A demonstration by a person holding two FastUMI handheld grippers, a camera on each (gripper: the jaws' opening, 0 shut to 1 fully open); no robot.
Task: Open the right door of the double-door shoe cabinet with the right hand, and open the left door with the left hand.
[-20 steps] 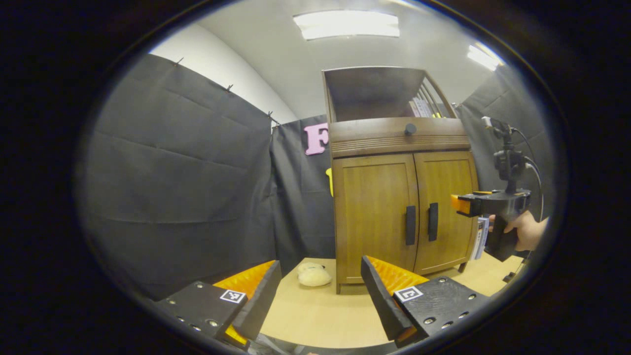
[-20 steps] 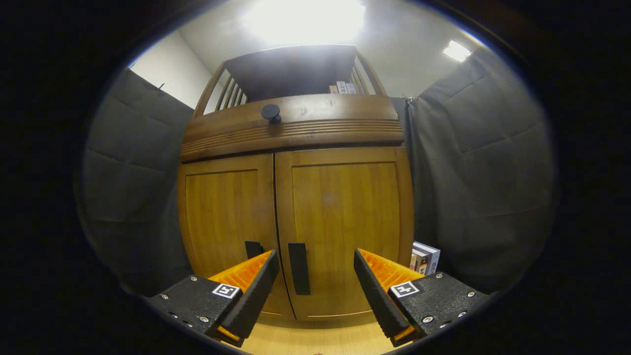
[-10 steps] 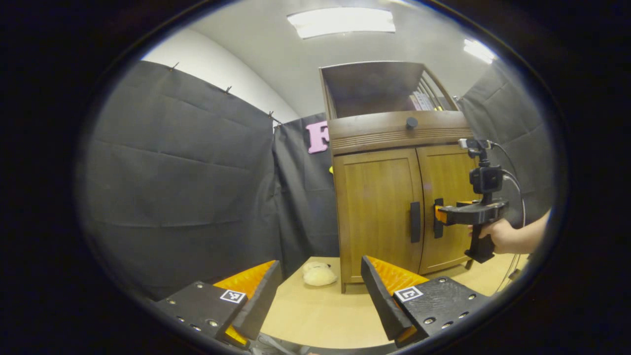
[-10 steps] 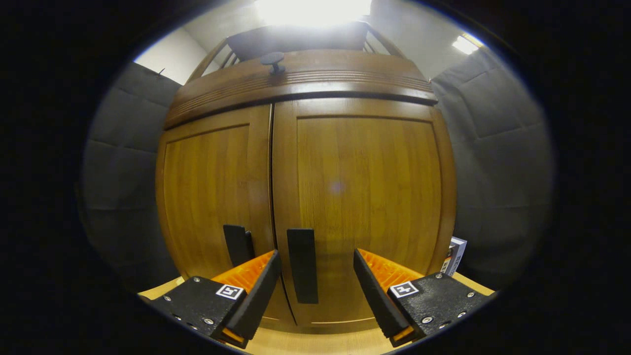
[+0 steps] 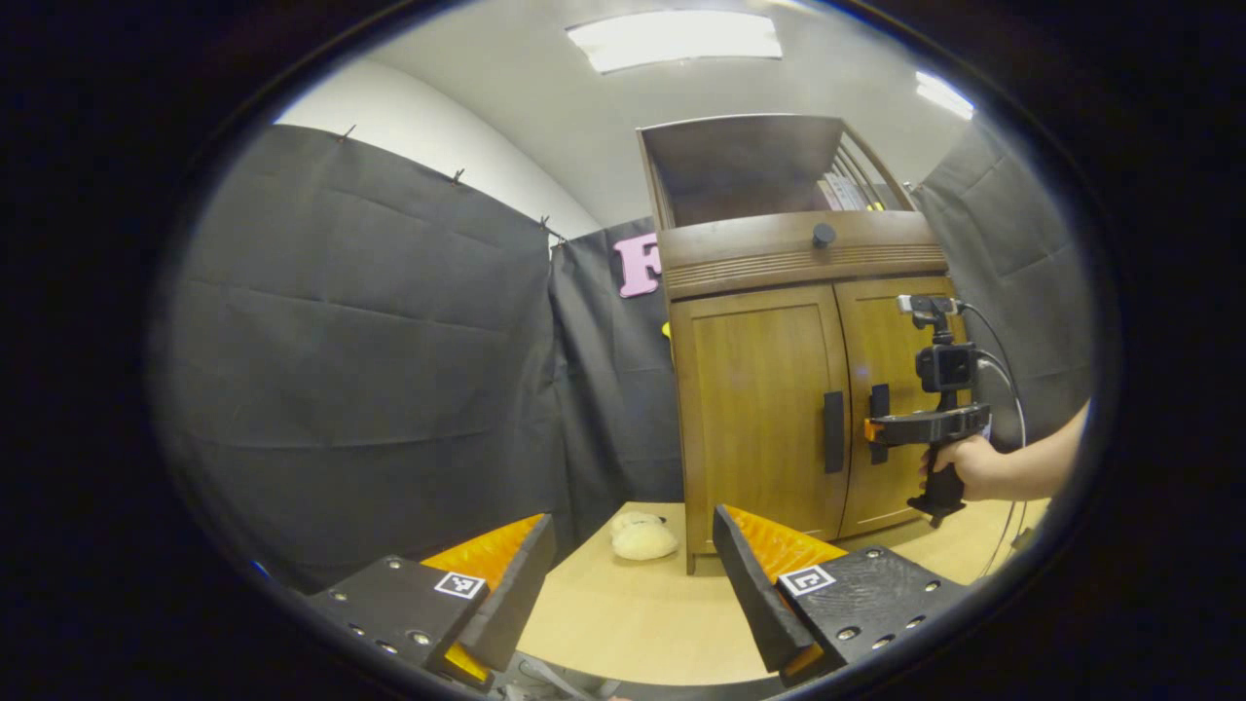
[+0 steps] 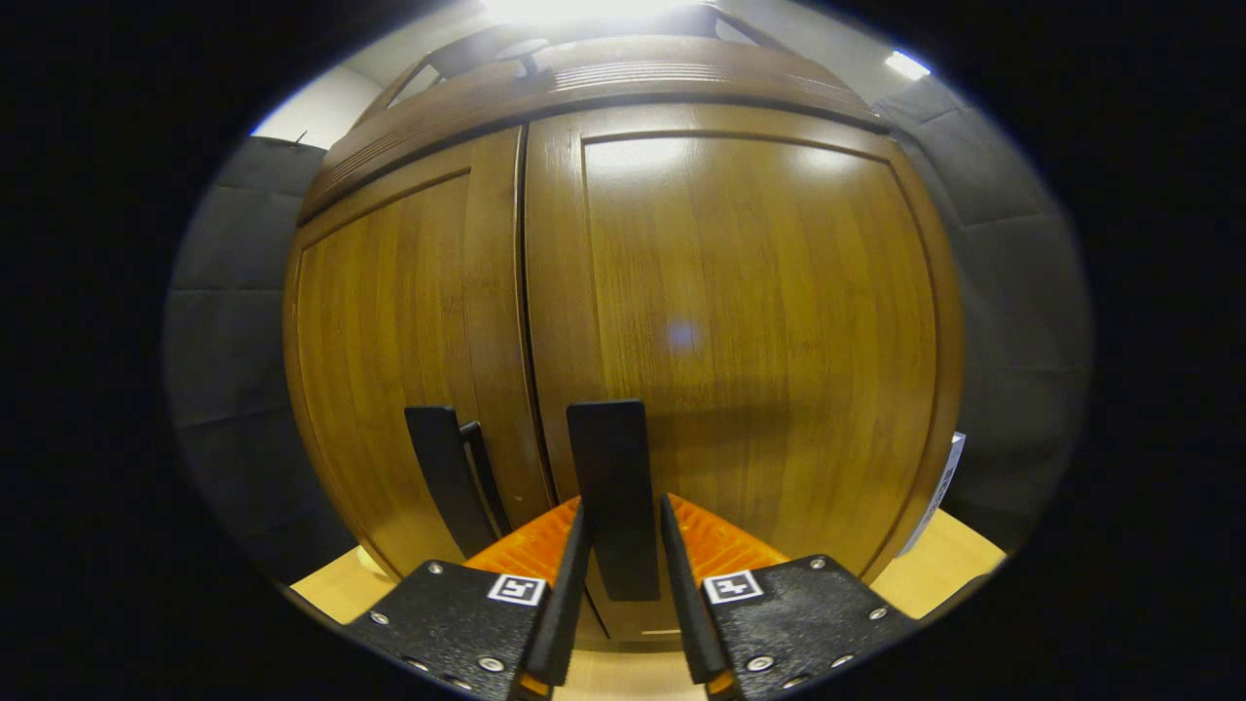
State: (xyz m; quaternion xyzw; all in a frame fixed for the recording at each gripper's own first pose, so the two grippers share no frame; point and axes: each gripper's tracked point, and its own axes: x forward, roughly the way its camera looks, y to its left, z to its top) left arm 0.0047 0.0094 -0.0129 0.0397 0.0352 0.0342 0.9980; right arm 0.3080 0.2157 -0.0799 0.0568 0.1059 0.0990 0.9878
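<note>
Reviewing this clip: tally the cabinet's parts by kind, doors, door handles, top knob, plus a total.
Closed brown wooden doors: 2, left, right
Black vertical bar handles: 2, left, right
Round dark knob on the curved top front: 1
Total: 5

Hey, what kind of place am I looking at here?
Probably a staged recording booth, not a real home: black cloth walls hang around a wooden shoe cabinet on a pale floor, under ceiling light panels.
</note>
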